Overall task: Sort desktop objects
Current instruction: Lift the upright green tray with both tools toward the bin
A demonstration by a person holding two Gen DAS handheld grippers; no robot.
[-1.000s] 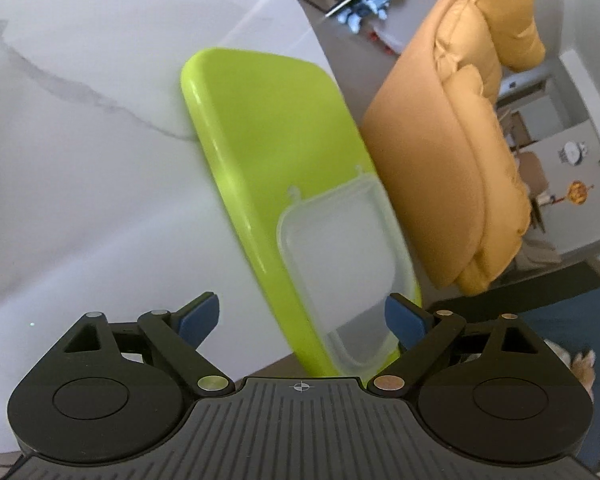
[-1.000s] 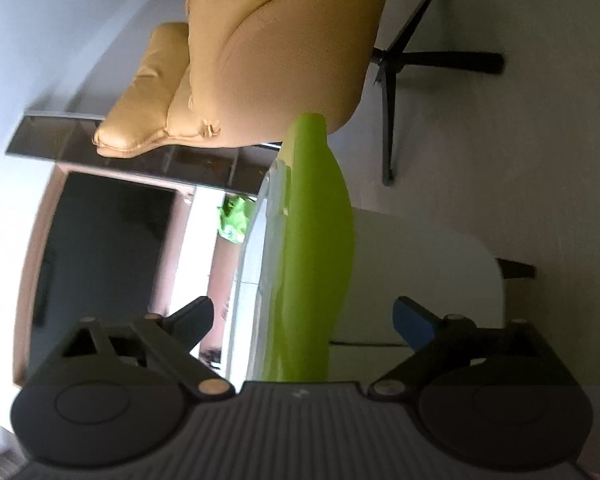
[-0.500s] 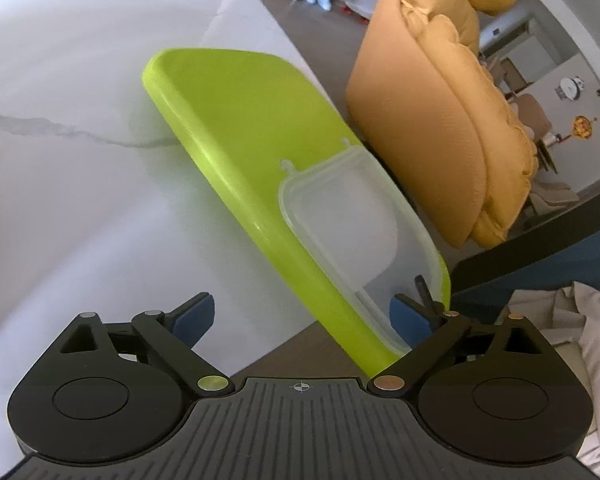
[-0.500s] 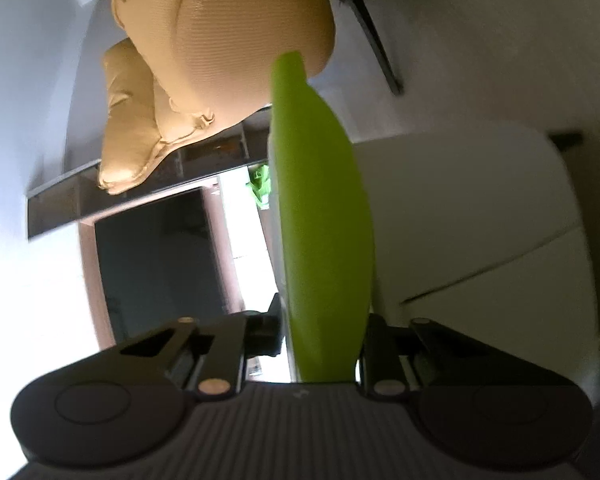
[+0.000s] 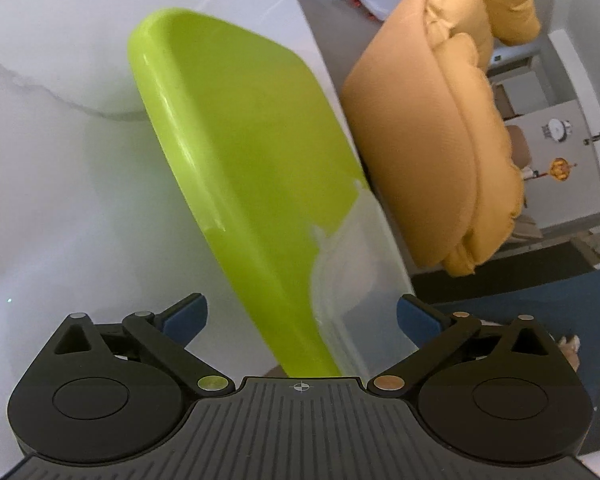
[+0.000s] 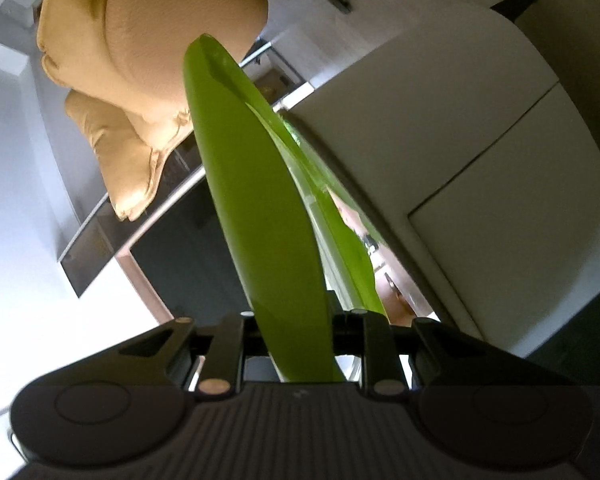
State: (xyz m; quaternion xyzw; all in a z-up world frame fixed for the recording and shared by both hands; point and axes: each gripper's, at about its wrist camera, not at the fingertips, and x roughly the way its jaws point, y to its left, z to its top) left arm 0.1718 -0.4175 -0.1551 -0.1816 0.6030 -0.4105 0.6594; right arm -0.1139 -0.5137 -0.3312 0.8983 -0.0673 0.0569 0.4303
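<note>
The lime-green plastic tray (image 5: 244, 184), a shallow rounded rectangle, lay tilted in the left wrist view, its long axis running from the upper left of the frame down to the bottom centre, where it passed between the spread fingers of my left gripper (image 5: 302, 316). A clear plastic lid (image 5: 356, 280) rested on the tray's lower right part. In the right wrist view the same tray (image 6: 268, 216) showed edge-on, rising from the bottom centre toward the upper middle, and my right gripper (image 6: 300, 340) was closed tight on its near rim. So the right hand carried it; my left gripper stood wide open, blue pads (image 5: 186, 316) clear of the tray on either side, holding nothing. I judged the next move depended on that: the tray ran straight ahead of both claws, and only the right had it. I counted one tray, one lid, one white marble tabletop (image 5: 52, 184) beneath, and one mustard-yellow padded chair (image 5: 432, 160) at the right.
</note>
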